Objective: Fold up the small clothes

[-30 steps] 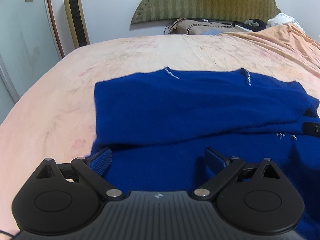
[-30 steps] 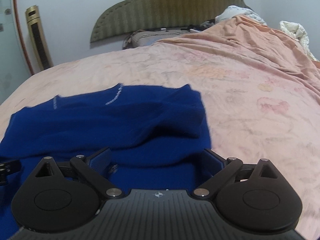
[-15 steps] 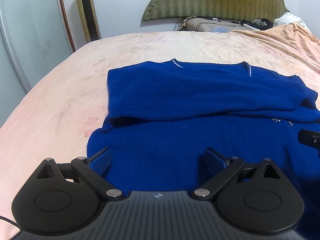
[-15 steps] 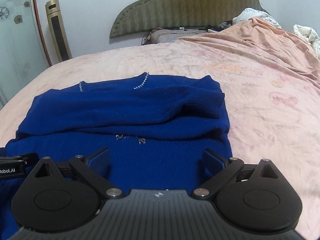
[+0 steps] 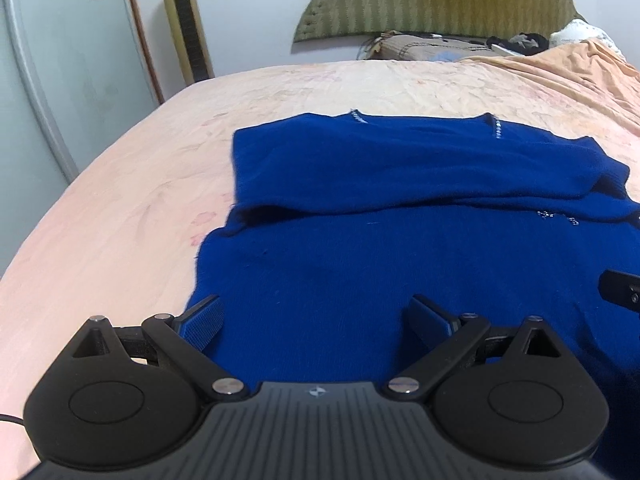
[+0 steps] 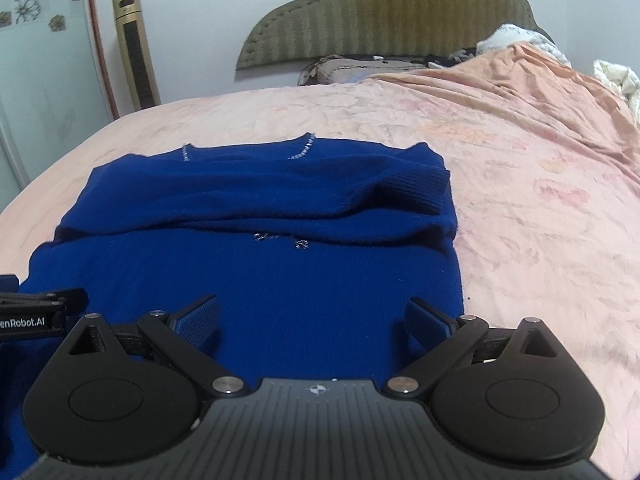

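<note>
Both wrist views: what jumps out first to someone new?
The blue sweater dominates, spread on the pink bedsheet with its sleeves folded across the chest. Low in each view, a black hand-held gripper hovers over its near hem with jaws wide apart and empty: the left hand-held gripper by the sweater's left edge, the right hand-held gripper by its right. Behind, a green headboard stands against the wall.
</note>
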Demonstrator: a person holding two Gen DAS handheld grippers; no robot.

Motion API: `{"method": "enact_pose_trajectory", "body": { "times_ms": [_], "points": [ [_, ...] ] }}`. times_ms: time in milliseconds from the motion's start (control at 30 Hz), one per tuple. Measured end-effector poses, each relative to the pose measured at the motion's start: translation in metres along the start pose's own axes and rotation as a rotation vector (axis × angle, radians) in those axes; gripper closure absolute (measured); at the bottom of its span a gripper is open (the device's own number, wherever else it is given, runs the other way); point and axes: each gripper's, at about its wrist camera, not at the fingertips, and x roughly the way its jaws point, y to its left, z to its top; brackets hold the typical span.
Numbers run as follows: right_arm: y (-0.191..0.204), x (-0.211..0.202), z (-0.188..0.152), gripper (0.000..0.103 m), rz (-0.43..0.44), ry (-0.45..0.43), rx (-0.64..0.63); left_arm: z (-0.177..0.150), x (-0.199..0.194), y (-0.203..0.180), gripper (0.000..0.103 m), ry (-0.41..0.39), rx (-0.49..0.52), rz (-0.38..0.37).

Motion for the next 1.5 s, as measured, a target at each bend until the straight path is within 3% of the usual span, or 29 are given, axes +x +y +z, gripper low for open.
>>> {"method": "enact_pose_trajectory", "body": {
  "times_ms": [333,700,1133,1367,1500],
  "points": [
    [0.014,-0.015,-0.010,0.003,0.022,0.007,-0.074,-0.009,-0.012,0.004,0.004,-0.013,-0.009,0.086],
    [0.018,-0.031,-0.015,0.002,0.019,-0.003,-0.111,-0.015,-0.023,0.003,0.004,-0.021,0.009,0.092],
    [-0.007,-0.058,-0.026,0.003,0.013,-0.032,-0.119,-0.032,-0.045,0.020,0.004,-0.025,0.037,-0.045],
    [-0.037,-0.079,-0.045,0.005,-0.025,-0.019,-0.072,-0.047,-0.051,0.058,0.004,-0.025,0.008,-0.090],
    [-0.055,-0.092,-0.060,0.013,-0.016,0.009,-0.034,-0.056,-0.049,0.088,0.004,-0.013,-0.058,-0.153]
  ]
}}
